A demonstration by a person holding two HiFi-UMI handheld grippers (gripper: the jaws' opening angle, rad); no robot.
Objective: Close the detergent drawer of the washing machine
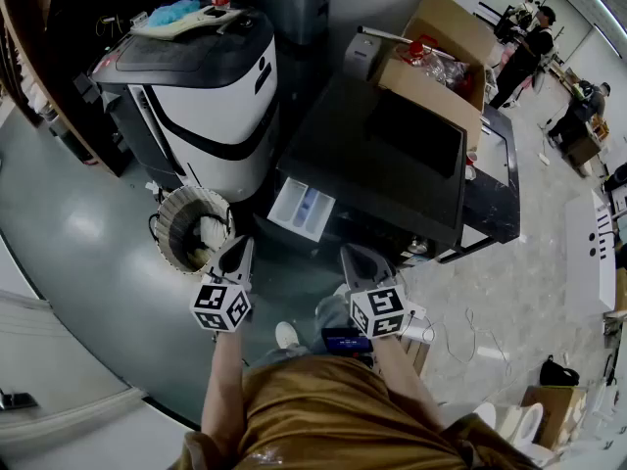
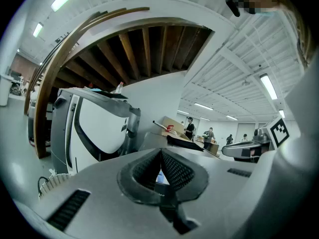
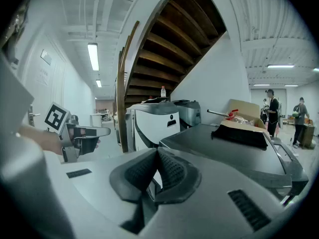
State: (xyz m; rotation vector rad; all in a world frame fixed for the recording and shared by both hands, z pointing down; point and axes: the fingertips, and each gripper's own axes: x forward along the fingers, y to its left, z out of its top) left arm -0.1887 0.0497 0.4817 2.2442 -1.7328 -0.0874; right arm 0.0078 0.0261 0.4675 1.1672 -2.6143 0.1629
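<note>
The detergent drawer (image 1: 302,209) sits just beyond two clenched, empty claws, the left claw (image 1: 238,250) and right claw (image 1: 359,258) hanging short of it. It stands pulled out of the dark washing machine (image 1: 411,179), with a cardboard box (image 1: 446,52) farther back.

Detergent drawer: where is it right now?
In the head view the detergent drawer juts out open from the front of the washing machine, right of the white basket and just above the left gripper.

Workshop-like lab hall, ceiling strip lights (image 3: 92,56), open cardboard box (image 1: 453,29), appliances (image 1: 211,96) standing on bare floor (image 1: 78,233)
</note>
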